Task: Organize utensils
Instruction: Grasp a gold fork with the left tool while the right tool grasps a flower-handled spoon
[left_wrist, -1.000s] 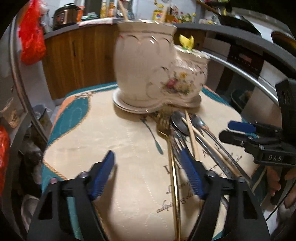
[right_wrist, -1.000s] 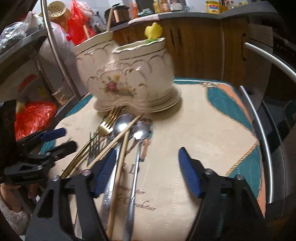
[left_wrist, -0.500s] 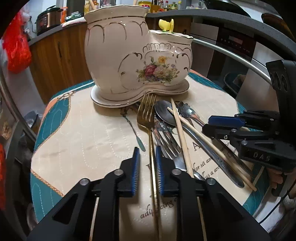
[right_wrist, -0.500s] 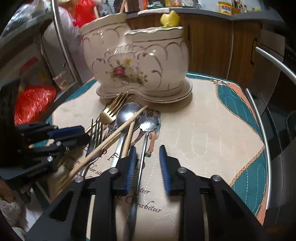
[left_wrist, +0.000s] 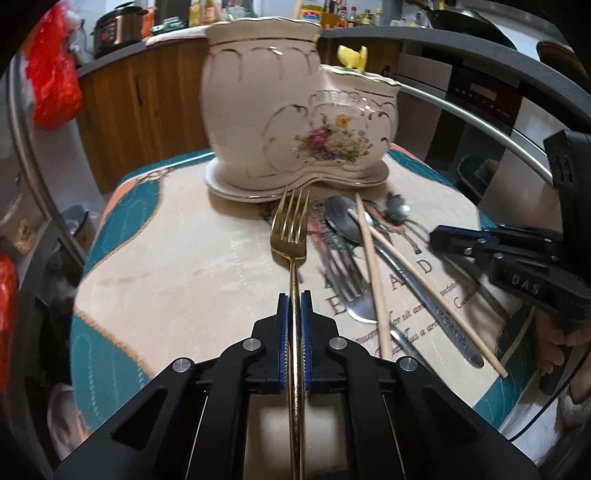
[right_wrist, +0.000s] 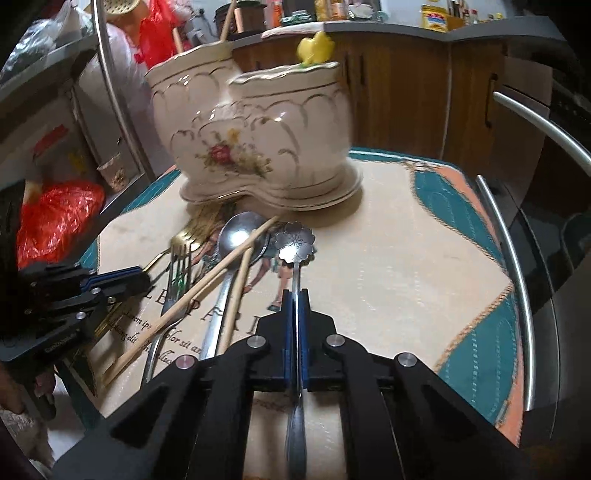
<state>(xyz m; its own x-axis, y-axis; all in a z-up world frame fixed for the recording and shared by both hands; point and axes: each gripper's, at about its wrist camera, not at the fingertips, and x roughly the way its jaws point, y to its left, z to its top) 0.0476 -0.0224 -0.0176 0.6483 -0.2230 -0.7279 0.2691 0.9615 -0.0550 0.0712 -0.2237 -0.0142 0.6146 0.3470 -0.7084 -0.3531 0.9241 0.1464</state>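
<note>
My left gripper (left_wrist: 294, 301) is shut on the handle of a gold fork (left_wrist: 290, 229), whose tines point at the cream flowered ceramic utensil holder (left_wrist: 295, 118). My right gripper (right_wrist: 295, 299) is shut on the handle of a flower-shaped silver spoon (right_wrist: 296, 243), lifted a little above the mat. A large silver spoon (right_wrist: 240, 236), a silver fork (right_wrist: 179, 266) and two wooden chopsticks (right_wrist: 207, 288) lie in a pile on the mat between the grippers. The holder (right_wrist: 258, 133) has a taller and a shorter pot on one base.
The patterned mat (left_wrist: 177, 266) covers a small table with teal borders. A metal rail (right_wrist: 517, 258) runs along the right edge. Wooden cabinets (left_wrist: 147, 110) stand behind. A red bag (right_wrist: 55, 218) lies at the left below the table.
Both grippers have closed fully, the left on the gold fork and the right on the flower spoon. The flower spoon has lifted off the pile.
</note>
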